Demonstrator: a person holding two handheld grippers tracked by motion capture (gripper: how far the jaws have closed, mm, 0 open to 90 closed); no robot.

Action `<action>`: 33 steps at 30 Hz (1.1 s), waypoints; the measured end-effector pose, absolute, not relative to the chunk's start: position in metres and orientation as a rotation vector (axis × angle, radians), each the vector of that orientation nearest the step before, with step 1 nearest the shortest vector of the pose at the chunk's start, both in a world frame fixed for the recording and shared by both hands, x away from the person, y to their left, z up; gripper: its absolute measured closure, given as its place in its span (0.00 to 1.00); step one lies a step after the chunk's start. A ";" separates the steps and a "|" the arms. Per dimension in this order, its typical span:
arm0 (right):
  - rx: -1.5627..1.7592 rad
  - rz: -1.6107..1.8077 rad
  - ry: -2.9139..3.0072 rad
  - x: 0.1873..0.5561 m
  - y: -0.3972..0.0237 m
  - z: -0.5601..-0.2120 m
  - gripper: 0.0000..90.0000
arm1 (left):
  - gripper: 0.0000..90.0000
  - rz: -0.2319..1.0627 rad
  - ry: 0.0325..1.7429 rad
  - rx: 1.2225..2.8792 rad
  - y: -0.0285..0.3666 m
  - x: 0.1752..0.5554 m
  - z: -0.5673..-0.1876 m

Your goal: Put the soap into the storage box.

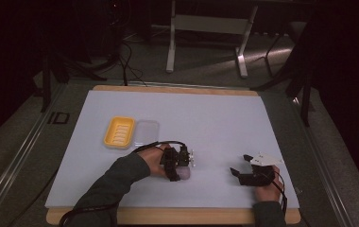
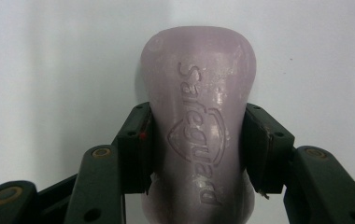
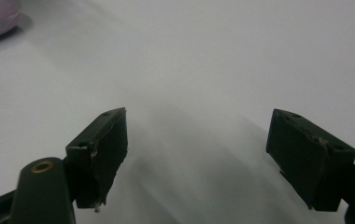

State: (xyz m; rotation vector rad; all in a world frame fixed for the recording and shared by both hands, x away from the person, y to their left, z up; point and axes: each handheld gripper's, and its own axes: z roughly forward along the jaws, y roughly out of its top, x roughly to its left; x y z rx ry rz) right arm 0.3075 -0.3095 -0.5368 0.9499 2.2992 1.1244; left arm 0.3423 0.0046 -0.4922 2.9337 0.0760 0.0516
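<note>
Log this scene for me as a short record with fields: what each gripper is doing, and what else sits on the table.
left gripper: jaws shut on the soap bar, gripping its narrow waist
soap bar: pale purple, lying on the white table
right gripper: jaws open, nothing between them
yellow soap dish: empty, beyond the left gripper
clear lid: beside the dish

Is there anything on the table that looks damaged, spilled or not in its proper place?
Nothing looks damaged or spilled. The one odd thing: the soap bar lies on the bare table, clamped by the left hand-held gripper, while the yellow soap dish and its clear lid sit apart.
</note>
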 end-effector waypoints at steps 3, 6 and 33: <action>0.950 1.124 2.299 0.308 -0.310 -0.537 0.23 | 0.55 0.055 0.079 2.923 0.007 0.344 -0.489; 0.949 1.124 2.299 0.308 -0.310 -0.537 0.23 | 0.55 0.056 0.096 2.916 0.010 0.347 -0.486; 0.947 1.120 2.300 0.307 -0.309 -0.537 0.23 | 0.55 0.064 0.363 2.874 0.047 0.377 -0.477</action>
